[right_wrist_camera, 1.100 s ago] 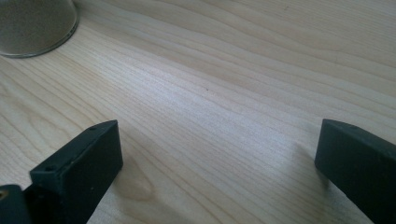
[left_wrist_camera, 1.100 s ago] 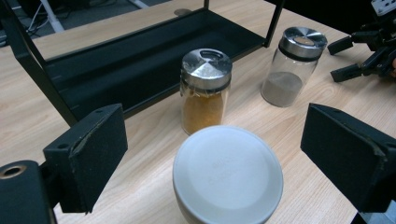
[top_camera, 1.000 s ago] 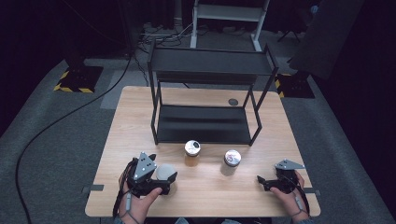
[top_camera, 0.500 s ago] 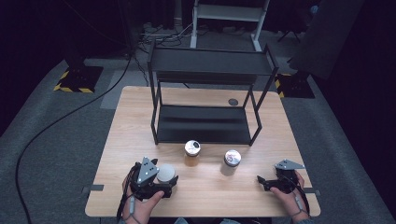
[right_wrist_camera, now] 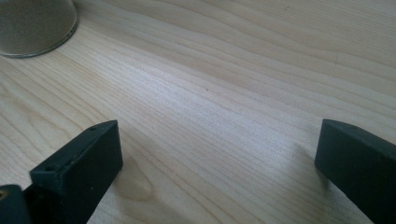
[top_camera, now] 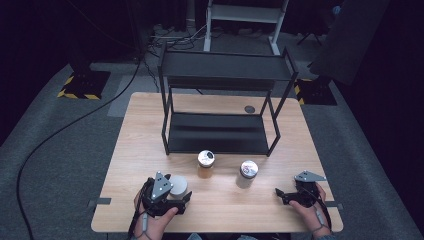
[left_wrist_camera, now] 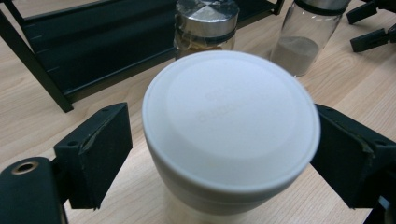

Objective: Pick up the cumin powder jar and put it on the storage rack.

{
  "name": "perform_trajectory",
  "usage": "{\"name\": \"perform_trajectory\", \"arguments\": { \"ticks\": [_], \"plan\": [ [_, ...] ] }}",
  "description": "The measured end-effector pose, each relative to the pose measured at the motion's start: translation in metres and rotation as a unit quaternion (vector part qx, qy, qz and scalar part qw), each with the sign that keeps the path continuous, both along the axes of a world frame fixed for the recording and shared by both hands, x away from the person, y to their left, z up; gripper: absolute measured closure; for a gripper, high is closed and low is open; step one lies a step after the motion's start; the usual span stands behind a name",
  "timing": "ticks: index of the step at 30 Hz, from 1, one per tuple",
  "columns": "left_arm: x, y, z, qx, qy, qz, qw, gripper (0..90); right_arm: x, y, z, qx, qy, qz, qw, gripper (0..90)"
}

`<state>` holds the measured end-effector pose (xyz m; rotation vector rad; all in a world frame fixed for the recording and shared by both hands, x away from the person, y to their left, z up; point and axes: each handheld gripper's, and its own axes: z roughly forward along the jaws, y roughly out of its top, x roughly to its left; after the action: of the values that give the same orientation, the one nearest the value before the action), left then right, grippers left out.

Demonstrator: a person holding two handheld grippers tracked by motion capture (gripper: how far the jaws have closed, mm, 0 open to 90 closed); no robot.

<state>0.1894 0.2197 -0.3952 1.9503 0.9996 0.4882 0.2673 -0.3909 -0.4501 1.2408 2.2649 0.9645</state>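
The left gripper (left_wrist_camera: 224, 154) is straddling the white-lidded jar (left_wrist_camera: 231, 135), which is standing between its jaws. The jaws are set wide: the right one is sitting at the lid's edge and the left one is showing a gap, so nothing is gripped yet. The jar is probably rigid, smooth and slippery (contents not visible); gripping the wall below the lid looks safest. Beyond the jaws, two glass jars (top_camera: 205, 164) are standing before the rack (top_camera: 220, 107). The right gripper (right_wrist_camera: 219, 158) is resting with jaws wide, bare table (right_wrist_camera: 224, 84) between them.

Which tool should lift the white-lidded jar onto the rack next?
Left. The left tool already straddles the white-lidded jar, jaws open on either side. The right tool sits open over bare table, farther from the jar and rack.
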Motion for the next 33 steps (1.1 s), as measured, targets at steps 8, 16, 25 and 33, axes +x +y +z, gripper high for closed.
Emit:
{"name": "perform_trajectory", "arguments": {
  "ticks": [8, 16, 25, 33],
  "plan": [
    [0.001, -0.002, -0.005, 0.007, -0.003, -0.008, 0.9999, 27.0, 0.000, 0.000, 0.000, 0.000, 0.000, 0.000, 1.0000, 0.6],
    [0.002, -0.003, -0.001, 0.011, 0.000, -0.011, 0.9999, 33.5, 0.000, 0.000, 0.000, 0.000, 0.000, 0.000, 1.0000, 0.7],
    [0.006, -0.003, 0.012, 0.011, 0.008, -0.010, 0.9999, 33.6, 0.000, 0.000, 0.000, 0.000, 0.001, 0.000, 1.0000, 0.6],
    [0.015, -0.002, 0.033, 0.014, 0.006, -0.015, 0.9998, 33.6, 0.000, 0.000, 0.000, 0.000, 0.000, 0.000, 1.0000, 0.6]
  ]
}}
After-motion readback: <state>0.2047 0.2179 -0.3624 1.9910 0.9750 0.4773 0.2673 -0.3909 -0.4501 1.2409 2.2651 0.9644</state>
